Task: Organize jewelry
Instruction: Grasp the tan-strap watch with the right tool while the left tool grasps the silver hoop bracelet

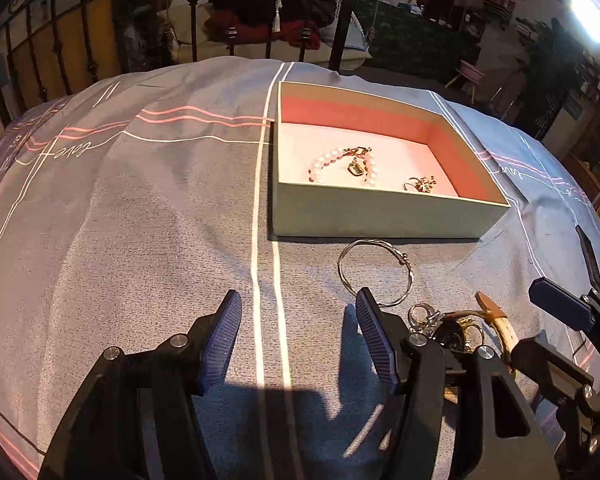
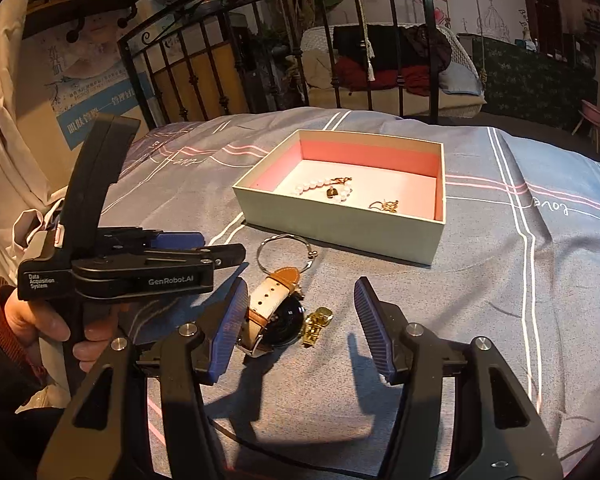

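An open box with a pink lining stands on the bed. It holds a pearl bracelet and a gold ring. In front of the box lie a silver bangle, a watch with a white and tan strap and a small gold piece. My left gripper is open and empty, just left of the bangle; it also shows in the right wrist view. My right gripper is open around the watch and gold piece.
The grey bedspread has white and pink stripes. A black metal bed rail stands behind it, with clothes on a seat beyond. A dark flat object lies at the bed's right edge.
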The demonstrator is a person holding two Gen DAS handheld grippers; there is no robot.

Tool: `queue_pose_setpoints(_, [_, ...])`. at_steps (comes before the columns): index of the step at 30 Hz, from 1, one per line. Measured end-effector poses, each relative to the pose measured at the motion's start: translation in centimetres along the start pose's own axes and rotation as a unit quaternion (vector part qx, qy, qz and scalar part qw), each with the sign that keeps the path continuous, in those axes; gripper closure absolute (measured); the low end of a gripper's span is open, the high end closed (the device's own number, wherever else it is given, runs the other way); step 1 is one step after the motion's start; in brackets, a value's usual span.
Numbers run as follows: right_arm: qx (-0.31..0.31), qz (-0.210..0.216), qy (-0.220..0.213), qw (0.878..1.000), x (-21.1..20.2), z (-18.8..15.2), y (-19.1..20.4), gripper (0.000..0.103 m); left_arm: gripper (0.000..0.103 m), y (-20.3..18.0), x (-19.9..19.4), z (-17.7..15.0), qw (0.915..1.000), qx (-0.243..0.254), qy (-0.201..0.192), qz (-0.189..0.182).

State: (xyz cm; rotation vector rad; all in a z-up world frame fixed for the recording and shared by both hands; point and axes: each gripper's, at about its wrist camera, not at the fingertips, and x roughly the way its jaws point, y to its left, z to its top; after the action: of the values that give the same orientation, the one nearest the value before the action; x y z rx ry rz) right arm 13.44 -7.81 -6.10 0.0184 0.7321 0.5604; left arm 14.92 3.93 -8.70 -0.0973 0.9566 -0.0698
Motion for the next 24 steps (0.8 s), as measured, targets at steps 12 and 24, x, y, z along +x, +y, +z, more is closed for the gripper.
queue_pose_setpoints(12, [-0.005, 0.010, 0.050, 0.999, 2.4, -1.2, 0.9, 0.086, 0.045, -1.4, 0.1, -0.4, 0.9996, 0.024, 0.003, -0.016])
queue_pose_setpoints(24, [0.008, 0.002, 0.011, 1.000, 0.3, -0.7, -0.1, 0.090, 0.045, -2.8, 1.8, 1.3, 0.9994, -0.002, 0.017, -0.029])
